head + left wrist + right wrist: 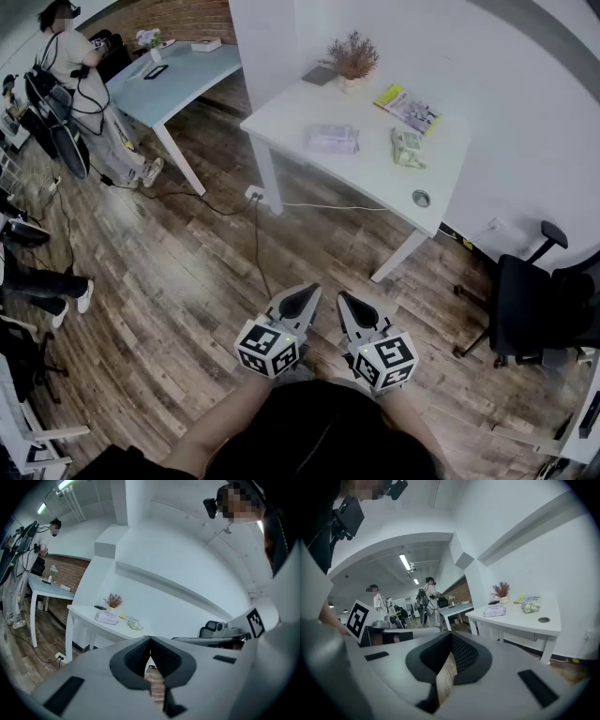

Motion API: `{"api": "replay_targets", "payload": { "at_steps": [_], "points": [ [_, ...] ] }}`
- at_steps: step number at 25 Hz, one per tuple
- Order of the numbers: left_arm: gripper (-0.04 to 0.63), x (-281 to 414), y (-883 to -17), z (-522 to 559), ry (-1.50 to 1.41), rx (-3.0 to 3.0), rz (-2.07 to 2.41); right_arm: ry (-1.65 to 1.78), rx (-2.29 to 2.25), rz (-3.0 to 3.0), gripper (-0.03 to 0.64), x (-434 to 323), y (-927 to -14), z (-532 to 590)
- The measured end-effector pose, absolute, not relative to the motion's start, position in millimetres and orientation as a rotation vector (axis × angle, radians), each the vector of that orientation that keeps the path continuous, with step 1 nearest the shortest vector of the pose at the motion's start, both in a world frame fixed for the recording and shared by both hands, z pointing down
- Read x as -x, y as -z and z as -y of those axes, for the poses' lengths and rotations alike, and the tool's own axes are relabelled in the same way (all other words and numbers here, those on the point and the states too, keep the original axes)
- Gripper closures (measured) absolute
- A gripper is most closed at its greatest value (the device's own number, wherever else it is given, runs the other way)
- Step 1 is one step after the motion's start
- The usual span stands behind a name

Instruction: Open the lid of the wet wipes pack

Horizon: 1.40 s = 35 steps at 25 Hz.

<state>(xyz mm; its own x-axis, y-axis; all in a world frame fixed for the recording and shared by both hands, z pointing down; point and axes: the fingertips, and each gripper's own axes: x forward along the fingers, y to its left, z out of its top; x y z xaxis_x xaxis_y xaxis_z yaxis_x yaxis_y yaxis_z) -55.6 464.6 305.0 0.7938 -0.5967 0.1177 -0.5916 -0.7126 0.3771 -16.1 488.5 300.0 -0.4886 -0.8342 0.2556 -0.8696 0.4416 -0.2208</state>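
Head view shows the left gripper (314, 291) and the right gripper (343, 298) side by side low in the picture, over a floor (187, 262) of wood planks with a rough grain; a wide stretch of bare floor lies between them and the white table (375, 178); the wet wipes pack (333, 139), a soft pale rectangle, lies flat on the smooth tabletop, toward its left end and well apart from both grippers; to its right lie a crumpled green packet (407, 148) and a yellow booklet (409, 108), and a dry plant (352, 58) stands at the far edge; a black office chair (525, 309) stands to the right of the table's near corner.

Left gripper view: the left gripper (150, 641) has its two dark, grid-textured pads together at the tips, with nothing between them; the pack (107, 617) is far off on the table (84, 613).

Right gripper view: the right gripper (451, 637) also has its jaws together and empty; the pack (494, 611) lies far beyond them on the table (534, 620).
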Motion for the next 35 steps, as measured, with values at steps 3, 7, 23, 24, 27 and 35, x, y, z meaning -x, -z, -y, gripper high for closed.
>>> {"api": "replay_targets", "payload": {
  "at_steps": [3,7,23,24,27,35],
  "points": [
    [0.583,59,-301,-452,0.031,-2.602,0.899,-0.46,-1.557,2.59,0.597,15,-295,-478],
    [0.583,66,-298,-438,0.044,-2.609,0.909,-0.448,-1.597,2.584,0.597,15,-293,-466],
    [0.583,111,-322,-384,0.057,-2.555,0.946,-0.428,-1.657,2.57,0.597,38,-300,-416],
    [0.583,110,-322,-380,0.063,-2.553,0.945,-0.424,-1.654,2.575,0.597,37,-299,-413],
    [0.583,101,-321,-366,0.08,-2.564,0.934,-0.402,-1.637,2.604,0.597,32,-296,-398],
    [0.583,70,-327,-294,0.059,-2.552,0.965,-0.394,-1.538,2.647,0.597,12,-306,-320]
  ]
}}
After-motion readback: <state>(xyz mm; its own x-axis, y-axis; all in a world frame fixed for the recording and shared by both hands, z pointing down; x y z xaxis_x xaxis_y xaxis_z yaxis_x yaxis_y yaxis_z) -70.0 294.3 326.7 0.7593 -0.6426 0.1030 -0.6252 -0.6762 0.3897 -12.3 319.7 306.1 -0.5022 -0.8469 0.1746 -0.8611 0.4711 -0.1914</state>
